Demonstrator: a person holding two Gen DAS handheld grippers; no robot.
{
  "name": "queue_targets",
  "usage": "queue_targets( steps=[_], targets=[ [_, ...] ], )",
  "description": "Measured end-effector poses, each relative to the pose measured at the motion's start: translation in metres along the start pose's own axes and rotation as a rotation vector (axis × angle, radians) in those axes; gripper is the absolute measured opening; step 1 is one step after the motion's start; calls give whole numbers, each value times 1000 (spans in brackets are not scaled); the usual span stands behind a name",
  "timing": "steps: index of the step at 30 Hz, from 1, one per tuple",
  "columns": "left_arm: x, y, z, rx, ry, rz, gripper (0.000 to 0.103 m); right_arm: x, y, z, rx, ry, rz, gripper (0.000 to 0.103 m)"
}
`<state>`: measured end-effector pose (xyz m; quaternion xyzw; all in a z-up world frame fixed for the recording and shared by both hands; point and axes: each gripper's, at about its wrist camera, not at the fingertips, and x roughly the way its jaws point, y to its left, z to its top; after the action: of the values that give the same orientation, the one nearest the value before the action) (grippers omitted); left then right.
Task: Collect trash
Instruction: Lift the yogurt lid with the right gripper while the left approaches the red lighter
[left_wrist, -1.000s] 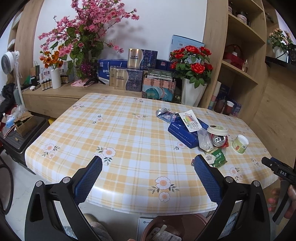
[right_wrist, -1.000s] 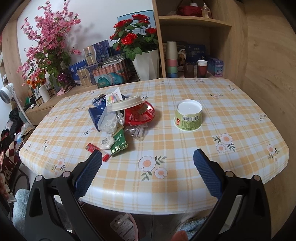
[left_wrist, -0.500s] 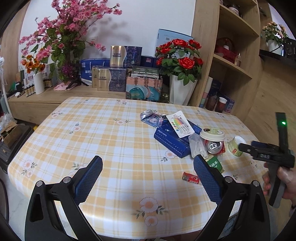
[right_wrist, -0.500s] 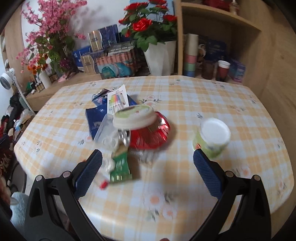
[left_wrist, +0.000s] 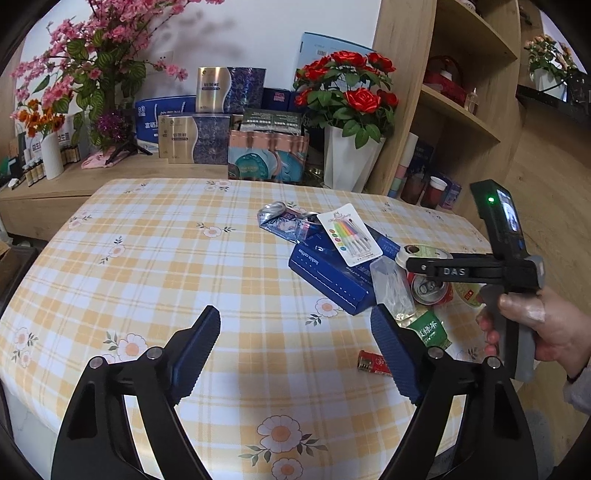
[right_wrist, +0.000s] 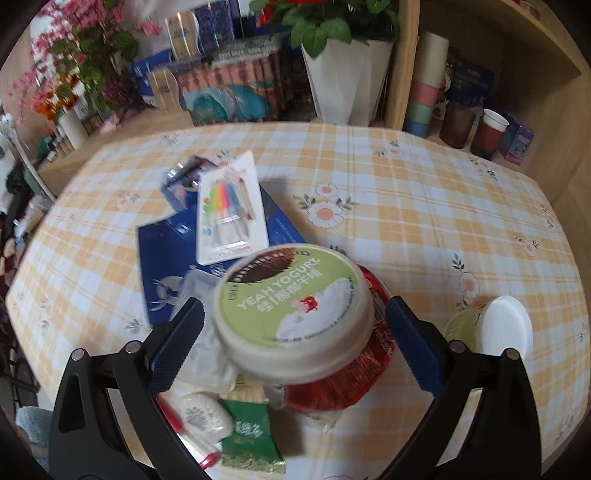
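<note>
A heap of trash lies on the checked tablecloth (left_wrist: 155, 258): a blue coffee box (left_wrist: 328, 273), a candle card (left_wrist: 349, 234), a clear bag (left_wrist: 391, 291), a crushed red can (left_wrist: 430, 288), a green sachet (left_wrist: 428, 328) and a small red wrapper (left_wrist: 373, 363). My left gripper (left_wrist: 295, 354) hovers short of the heap, its jaws closing with only cloth between them. My right gripper (right_wrist: 295, 343) is open and straddles the green-lidded yogurt tub (right_wrist: 295, 306), which sits on the red can (right_wrist: 332, 387). Its pads stand just clear of the tub. A hand (left_wrist: 546, 332) holds that gripper.
A second small cup with a white lid (right_wrist: 506, 328) stands right of the heap. A white vase of red roses (left_wrist: 347, 162), gift boxes (left_wrist: 207, 136) and a wooden shelf unit (left_wrist: 461, 110) with cups (right_wrist: 491, 133) stand behind the table. The table's front edge runs just below both grippers.
Both grippers have come in toward the heap. The right one dropped over the yogurt tub, which now fills the space between its fingers. The left jaws have narrowed a little.
</note>
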<state>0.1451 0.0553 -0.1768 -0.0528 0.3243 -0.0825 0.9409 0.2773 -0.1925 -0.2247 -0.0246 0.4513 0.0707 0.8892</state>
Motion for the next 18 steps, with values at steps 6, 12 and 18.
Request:
queue_targets(
  steps=[6, 12, 18],
  targets=[
    [7, -11, -5, 34, 26, -41, 78, -20, -11, -6, 59, -54, 89, 86],
    [15, -27, -14, 48, 67, -106, 76, -64, -19, -35, 72, -170, 103, 86],
    [30, -53, -28, 100, 128, -156, 74, -81, -32, -86, 110, -189, 112, 86]
  ],
)
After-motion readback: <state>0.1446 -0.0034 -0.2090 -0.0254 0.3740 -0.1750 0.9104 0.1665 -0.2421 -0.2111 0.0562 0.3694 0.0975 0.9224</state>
